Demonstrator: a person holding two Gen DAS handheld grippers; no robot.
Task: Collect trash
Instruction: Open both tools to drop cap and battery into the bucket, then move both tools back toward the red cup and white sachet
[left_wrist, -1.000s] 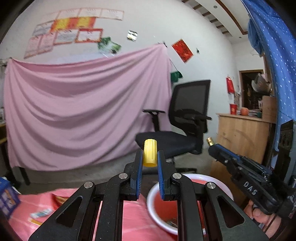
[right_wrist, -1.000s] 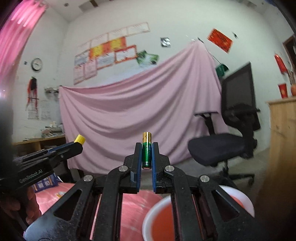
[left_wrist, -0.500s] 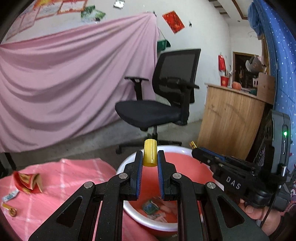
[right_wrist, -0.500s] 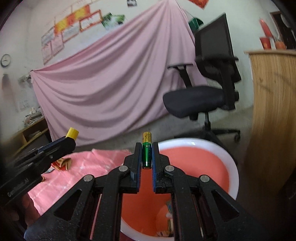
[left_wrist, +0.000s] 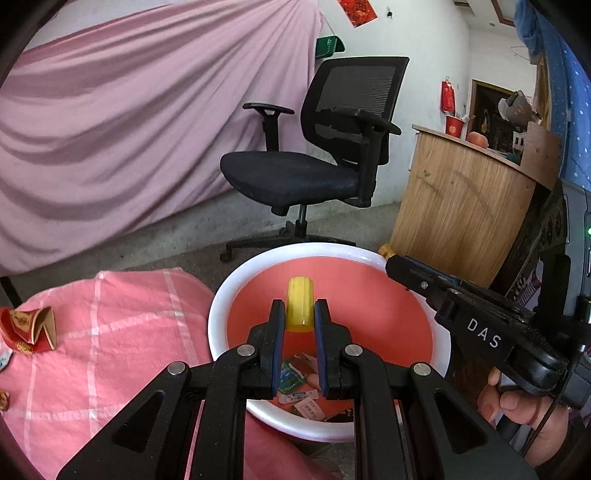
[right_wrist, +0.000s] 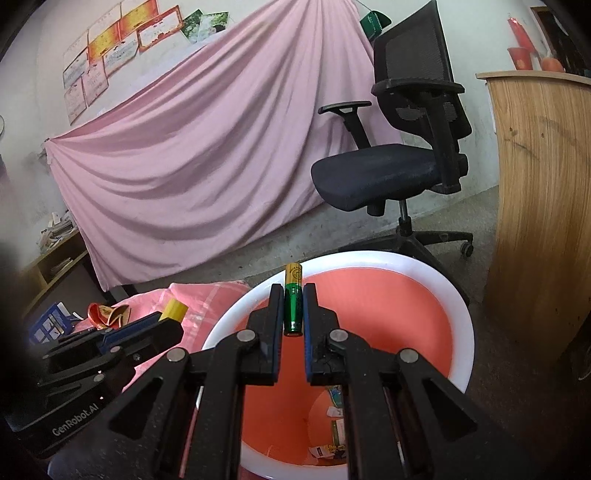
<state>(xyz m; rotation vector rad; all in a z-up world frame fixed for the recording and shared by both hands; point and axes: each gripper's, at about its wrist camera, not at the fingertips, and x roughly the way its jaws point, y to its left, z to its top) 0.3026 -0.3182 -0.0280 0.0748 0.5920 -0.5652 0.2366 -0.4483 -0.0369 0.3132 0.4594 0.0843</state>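
Note:
My left gripper (left_wrist: 299, 314) is shut on a small yellow cap (left_wrist: 300, 305) and holds it over the red bin with a white rim (left_wrist: 236, 280). My right gripper (right_wrist: 293, 295) is shut on a green and gold battery (right_wrist: 293, 304), held upright over the same bin (right_wrist: 461, 295). The left gripper with its cap (right_wrist: 173, 309) shows at the left of the right wrist view. The right gripper (left_wrist: 391, 258) shows at the right of the left wrist view. Several wrappers (left_wrist: 299, 391) lie at the bottom of the bin.
A pink checked cloth (left_wrist: 110, 332) covers the table left of the bin, with a red and gold paper scrap (left_wrist: 29, 328) on it. A black office chair (left_wrist: 317, 162) stands behind the bin. A wooden counter (left_wrist: 461, 206) is at the right.
Both grippers have tilted down and moved toward the bin, so its inside and the wrappers show more. Each still holds its item.

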